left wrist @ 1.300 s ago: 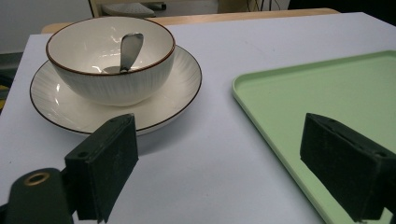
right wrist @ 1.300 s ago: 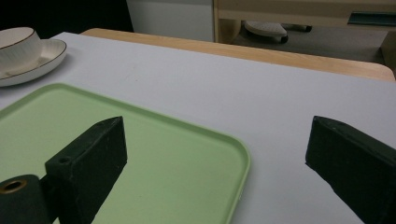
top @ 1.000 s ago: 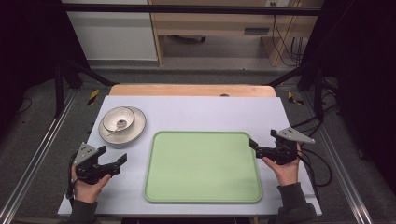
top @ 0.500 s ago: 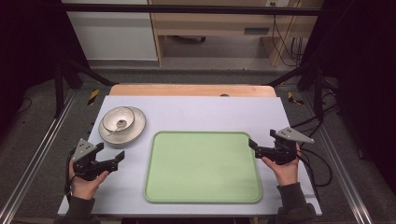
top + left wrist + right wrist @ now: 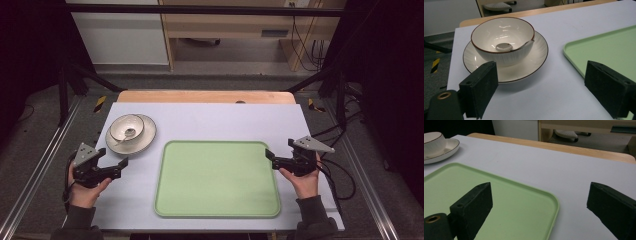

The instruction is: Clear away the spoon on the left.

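Note:
A white bowl [image 5: 127,128] with a brown rim stands on a matching plate [image 5: 145,138] at the table's left, with a white spoon [image 5: 506,46] lying inside it. A pale green tray [image 5: 217,177] lies bare in the middle. My left gripper [image 5: 120,167] is open, just short of the plate's near edge, and its jaws point at the bowl [image 5: 502,40] and plate [image 5: 531,62]. My right gripper [image 5: 271,158] is open at the tray's right rim. One jaw hangs over the tray [image 5: 499,202], the other over the table.
A light mat [image 5: 225,120] covers the table, and a wooden edge [image 5: 200,96] shows at the far side. Metal rails run along both sides of the table. Cables [image 5: 340,170] trail to the right of my right hand.
My left gripper has moved a little forward, toward the plate. The right gripper has stayed in place.

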Demonstrator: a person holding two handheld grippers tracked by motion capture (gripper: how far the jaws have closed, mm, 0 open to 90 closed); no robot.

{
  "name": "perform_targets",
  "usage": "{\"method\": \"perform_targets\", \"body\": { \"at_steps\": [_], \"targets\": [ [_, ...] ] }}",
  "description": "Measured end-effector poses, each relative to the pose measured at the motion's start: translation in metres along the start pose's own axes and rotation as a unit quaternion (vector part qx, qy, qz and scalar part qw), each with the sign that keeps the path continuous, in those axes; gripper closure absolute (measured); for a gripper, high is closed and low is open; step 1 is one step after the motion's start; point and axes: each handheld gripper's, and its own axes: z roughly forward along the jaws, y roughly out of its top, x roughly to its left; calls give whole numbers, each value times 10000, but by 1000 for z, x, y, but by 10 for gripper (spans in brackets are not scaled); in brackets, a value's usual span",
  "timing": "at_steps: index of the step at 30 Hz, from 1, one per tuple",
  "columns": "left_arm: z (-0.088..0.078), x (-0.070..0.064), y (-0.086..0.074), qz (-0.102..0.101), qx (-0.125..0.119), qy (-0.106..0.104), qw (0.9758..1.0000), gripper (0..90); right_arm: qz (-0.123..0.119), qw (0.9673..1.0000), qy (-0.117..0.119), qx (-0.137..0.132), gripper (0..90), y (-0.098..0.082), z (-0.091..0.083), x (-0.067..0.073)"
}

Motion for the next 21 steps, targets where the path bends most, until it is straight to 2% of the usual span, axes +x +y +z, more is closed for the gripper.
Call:
{"method": "perform_targets", "body": {
  "at_steps": [4, 6, 8, 16, 21],
  "targets": [
    [-1, 4, 6, 63, -27, 35, 10000, 119, -60, 10000, 5, -1, 67, 1, -1, 1],
    [1, 6, 9, 78, 9, 149, 9999, 123, -85, 10000, 1, 8, 67, 1, 0, 1],
    [2, 9, 11, 78, 4, 173, 9998, 127, -71, 10000, 4, 46, 67, 1, 1, 2],
    [13, 14, 14, 334, 256, 343, 9985, 179, -88, 9999, 24, 89, 67, 1, 2, 3],
    [23, 14, 15, 385, 337, 350, 9981, 229, -90, 9999, 24, 88, 69, 1, 2, 3]
  ]
}}
